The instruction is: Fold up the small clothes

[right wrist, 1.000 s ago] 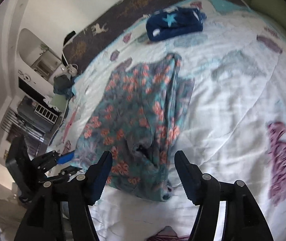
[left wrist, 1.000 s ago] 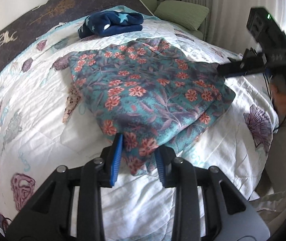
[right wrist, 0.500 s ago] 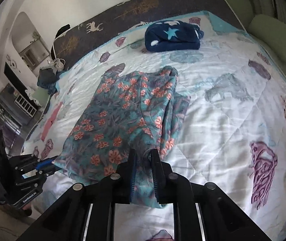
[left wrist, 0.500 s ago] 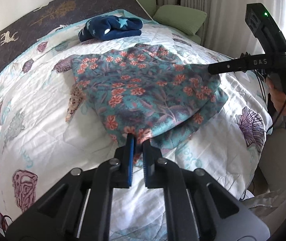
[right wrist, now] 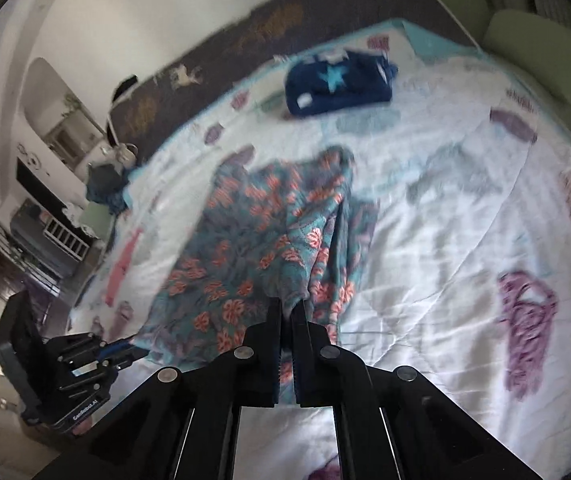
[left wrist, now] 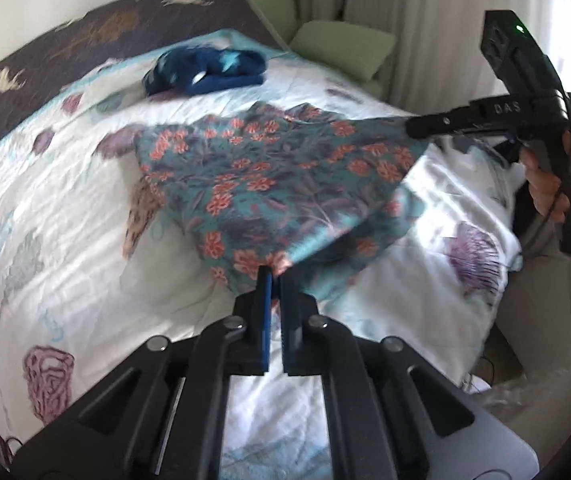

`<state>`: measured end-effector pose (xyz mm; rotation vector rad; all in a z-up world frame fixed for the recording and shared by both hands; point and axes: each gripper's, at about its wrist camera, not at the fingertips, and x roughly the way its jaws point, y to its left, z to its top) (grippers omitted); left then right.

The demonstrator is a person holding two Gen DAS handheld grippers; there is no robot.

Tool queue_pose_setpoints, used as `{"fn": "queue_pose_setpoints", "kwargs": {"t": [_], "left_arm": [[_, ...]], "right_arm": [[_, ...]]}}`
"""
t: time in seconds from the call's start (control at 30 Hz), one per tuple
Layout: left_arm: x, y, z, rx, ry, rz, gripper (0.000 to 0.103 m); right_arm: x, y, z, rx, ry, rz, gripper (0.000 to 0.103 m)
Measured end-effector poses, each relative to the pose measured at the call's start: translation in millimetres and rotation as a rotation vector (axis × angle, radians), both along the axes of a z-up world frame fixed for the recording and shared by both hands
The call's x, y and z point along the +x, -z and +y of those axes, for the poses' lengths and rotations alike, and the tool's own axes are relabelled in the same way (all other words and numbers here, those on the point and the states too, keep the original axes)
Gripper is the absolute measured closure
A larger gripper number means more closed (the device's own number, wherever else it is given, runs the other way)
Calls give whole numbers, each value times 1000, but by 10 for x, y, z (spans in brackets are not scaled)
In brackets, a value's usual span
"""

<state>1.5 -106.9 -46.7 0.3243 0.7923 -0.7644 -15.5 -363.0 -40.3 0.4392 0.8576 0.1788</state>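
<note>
With both cams blurred, fine detail is soft, but the grips read ok.

Left hand-held gripper (left wrist: 273, 280): jaws nearly closed, pinching the near corner of the floral garment (left wrist: 277, 176). Blue pads clamp the hem; cloth rises off the bed (left wrist: 65, 208) at that corner.

Floral garment: teal w/ orange-pink flowers, mid-bed on the white printed quilt. Near edge is lifted and stretched between the two grippers, far part lies on the quilt. In the right wrist view the garment (right wrist: 253, 248) runs away from the cam, w/ a bunched vertical fold on its right side.

Folded navy star-print item (left wrist: 205, 70) sits further back, near the dark headboard w/ deer print (left wrist: 85, 40), apart from the floral piece. Green cushions (left wrist: 341, 48) at far right of the bed, by the curtain.

Right hand-held gripper (right wrist: 287, 308): jaws nearly closed on the other near corner of the garment, fabric pinched between the pads and hanging below them. In the left wrist view it shows at right (left wrist: 413, 128), tip on the cloth's right corner, person's hand (left wrist: 549, 184) on the handle, green LED lit.
</note>
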Motion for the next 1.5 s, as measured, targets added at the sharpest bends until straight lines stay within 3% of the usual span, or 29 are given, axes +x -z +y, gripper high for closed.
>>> {"fn": "queue_pose_setpoints", "kwargs": {"t": [0.13,0.27,0.37,0.5,0.7,0.8,0.9,0.93,0.97,1.03,1.1,1.2,1.33,1.5], "left_arm": [[-50,136,-19,36,36,25,99],[-50,434,-89,115,28,85,99],[-84,480,-121,153,36,82,99],[-88,304,-76,89,42,101,99],[83,-162,-146,-156,47,169,97],[301,39,-340,-99,6,151,97],[567,570,-371,26,-88,291,97],[576,651,-291,-28,-103,314,97],[549,632,-230,-69,-98,309,97],[534,585,-168,-79,-95,339,97],[541,520,-182,-56,-96,336,97],[523,305,-231,-33,-93,256,96],[632,60,-319,-69,-94,184,81],[876,80,-405,-41,-144,153,81]], "right_arm": [[-147,4,5,-33,-11,30,100],[-168,413,-21,-28,22,160,98],[-198,569,-164,57,68,202,96],[-252,358,-218,38,89,140,93],[-122,32,-26,27,28,11,90],[79,116,142,37,-34,21,90],[247,570,216,-27,7,176,93],[237,754,183,10,23,217,98],[175,814,136,70,34,197,99],[90,817,90,109,27,197,99],[84,749,86,96,25,205,98],[143,546,145,26,12,174,94],[336,311,222,-84,30,111,89],[502,282,334,-141,24,91,89]]}}
